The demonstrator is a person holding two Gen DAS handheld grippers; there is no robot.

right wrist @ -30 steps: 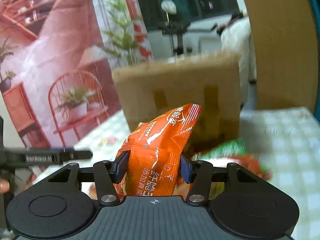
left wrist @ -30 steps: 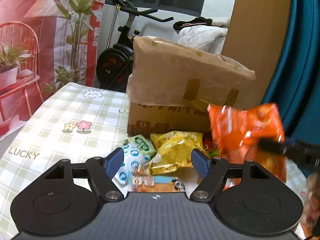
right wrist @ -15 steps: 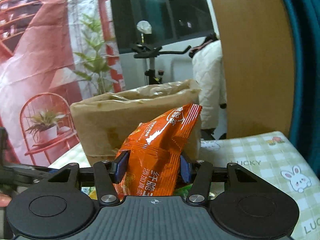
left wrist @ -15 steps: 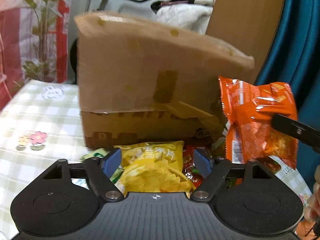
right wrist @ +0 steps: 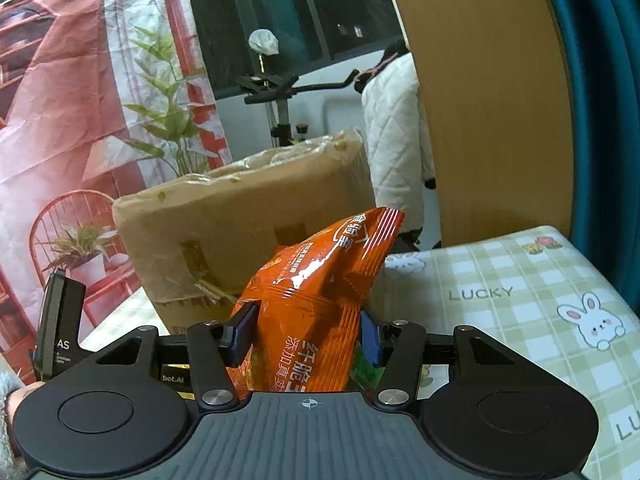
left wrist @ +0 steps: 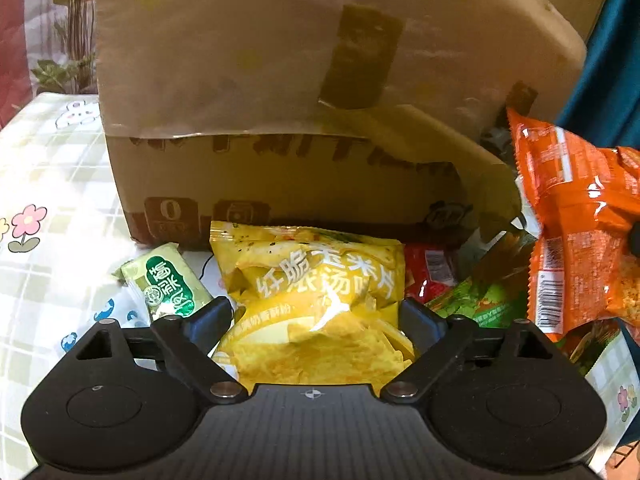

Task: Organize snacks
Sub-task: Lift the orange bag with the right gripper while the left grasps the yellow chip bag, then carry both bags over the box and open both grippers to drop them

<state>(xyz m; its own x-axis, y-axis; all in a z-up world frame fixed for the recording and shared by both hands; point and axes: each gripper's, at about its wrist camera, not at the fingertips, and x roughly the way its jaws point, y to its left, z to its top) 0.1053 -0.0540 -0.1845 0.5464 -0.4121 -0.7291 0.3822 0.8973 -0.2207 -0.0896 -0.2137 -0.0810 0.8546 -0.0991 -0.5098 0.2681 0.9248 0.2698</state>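
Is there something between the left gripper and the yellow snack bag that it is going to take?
Nothing visible. The left gripper is open, its jaws having just widened, and the crinkled yellow plastic snack bag already lies between its fingers, not yet pressed. The small green packet lies just outside the left finger.

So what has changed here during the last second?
The left gripper came forward and down to the yellow snack bag, its fingers opening wider around it, not yet closed. The right gripper still holds the orange snack bag; the cardboard box stayed.
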